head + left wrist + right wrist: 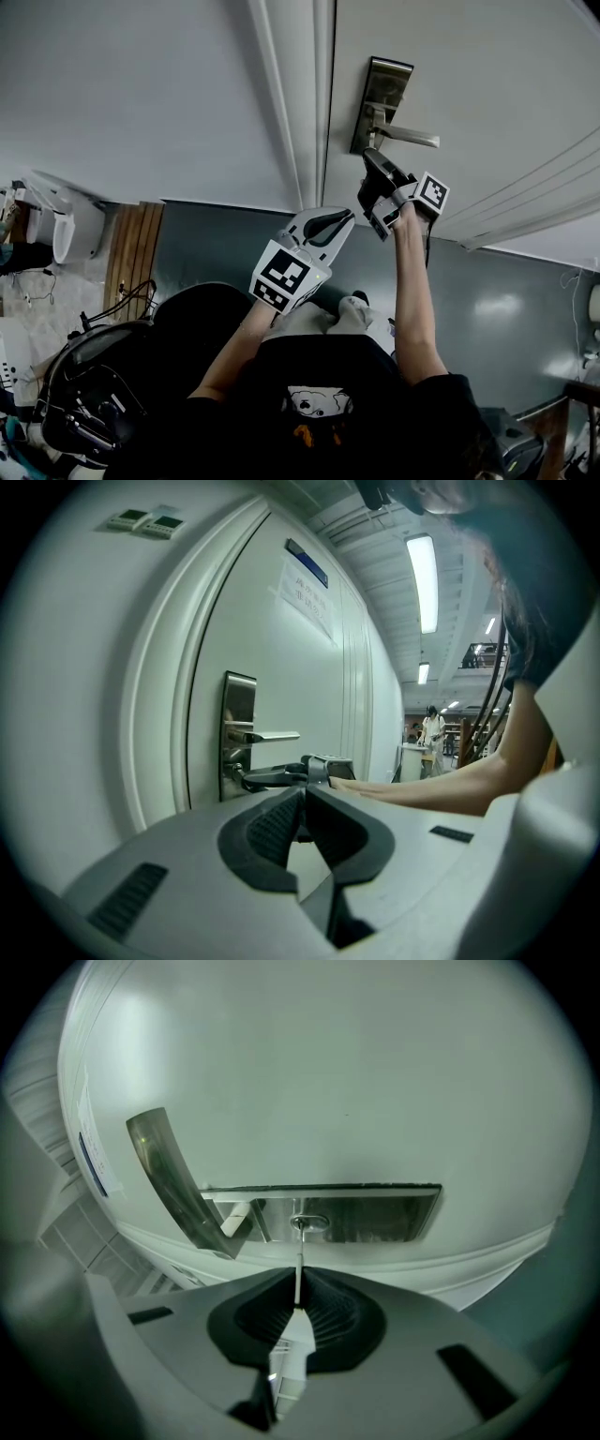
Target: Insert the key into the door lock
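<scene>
A steel lock plate [380, 103] with a lever handle [410, 138] is mounted on the white door [487, 75]. My right gripper [370, 157] is up against the lower part of the plate. In the right gripper view it is shut on a thin metal key [298, 1269], and the key's tip meets the round keyhole [307, 1223] in the plate [375, 1215]. How deep the tip sits is not visible. My left gripper [328, 228] hangs back to the left, below the lock, shut with nothing in it. From the left gripper [305, 797] view, the right gripper [295, 774] reaches the plate [238, 714].
The white door frame [300, 103] runs just left of the lock, with a plain wall [141, 94] beyond it. The floor is grey [506, 291]. A dark bag or chair [94, 394] lies at lower left. A person [433, 728] stands far down the hall.
</scene>
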Demonstrator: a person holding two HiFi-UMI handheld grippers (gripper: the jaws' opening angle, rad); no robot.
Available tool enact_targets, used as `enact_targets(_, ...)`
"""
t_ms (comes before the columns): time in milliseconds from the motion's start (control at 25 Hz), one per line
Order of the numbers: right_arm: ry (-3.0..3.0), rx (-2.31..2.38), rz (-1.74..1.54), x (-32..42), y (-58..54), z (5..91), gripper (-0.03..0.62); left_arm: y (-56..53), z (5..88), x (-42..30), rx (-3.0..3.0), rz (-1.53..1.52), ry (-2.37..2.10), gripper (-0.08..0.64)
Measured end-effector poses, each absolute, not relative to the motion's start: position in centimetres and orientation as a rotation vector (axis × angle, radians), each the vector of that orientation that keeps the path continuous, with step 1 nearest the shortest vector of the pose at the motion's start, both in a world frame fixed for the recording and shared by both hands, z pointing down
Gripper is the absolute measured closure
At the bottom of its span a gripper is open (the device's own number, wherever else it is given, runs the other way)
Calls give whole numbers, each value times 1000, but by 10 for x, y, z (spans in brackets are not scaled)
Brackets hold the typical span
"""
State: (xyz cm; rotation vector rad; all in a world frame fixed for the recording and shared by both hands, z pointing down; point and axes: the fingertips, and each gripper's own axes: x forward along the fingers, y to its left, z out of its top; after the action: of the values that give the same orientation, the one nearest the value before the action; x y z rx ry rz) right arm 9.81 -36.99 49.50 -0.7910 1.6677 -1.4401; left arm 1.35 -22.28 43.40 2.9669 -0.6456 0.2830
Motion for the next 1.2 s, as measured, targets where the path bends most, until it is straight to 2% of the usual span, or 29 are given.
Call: enact_targets(1200, 1475, -711, -1498, 115, -404, 497, 569, -247, 447, 18, 2930, 307, -681, 535)
